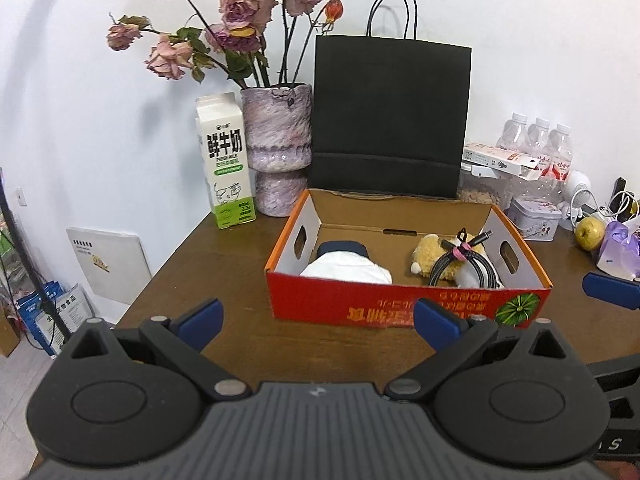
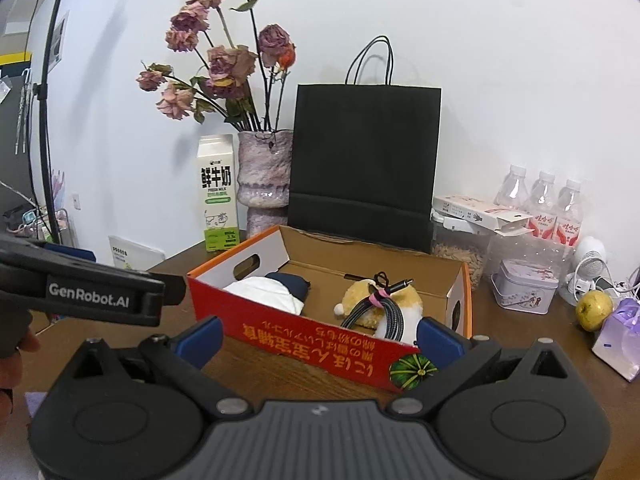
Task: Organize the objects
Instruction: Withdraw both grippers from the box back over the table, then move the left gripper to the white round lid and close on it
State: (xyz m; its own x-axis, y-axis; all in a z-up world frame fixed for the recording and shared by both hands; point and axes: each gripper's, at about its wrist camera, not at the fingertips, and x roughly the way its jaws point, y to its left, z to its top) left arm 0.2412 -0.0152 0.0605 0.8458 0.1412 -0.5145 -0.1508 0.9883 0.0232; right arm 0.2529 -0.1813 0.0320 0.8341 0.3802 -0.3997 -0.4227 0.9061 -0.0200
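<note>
A red and orange cardboard box (image 1: 360,304) (image 2: 304,332) stands open on the brown table. Inside lie a white cloth bundle (image 1: 348,270) (image 2: 266,292) over a dark blue item (image 1: 340,248), a yellow plush toy (image 1: 430,258) (image 2: 360,294) and a coiled black cable (image 1: 456,262) (image 2: 380,312) tied with a pink band. My left gripper (image 1: 318,318) is open and empty in front of the box. My right gripper (image 2: 320,334) is open and empty at the box's near wall. The left gripper's body (image 2: 92,292) shows at left in the right wrist view.
At the back stand a milk carton (image 1: 226,164), a vase of dried roses (image 1: 278,148) and a black paper bag (image 1: 390,120). To the right are water bottles (image 1: 536,140), a jar, a tin (image 1: 534,218), a yellow-green fruit (image 1: 590,232), a small fan and a purple bag (image 2: 622,332).
</note>
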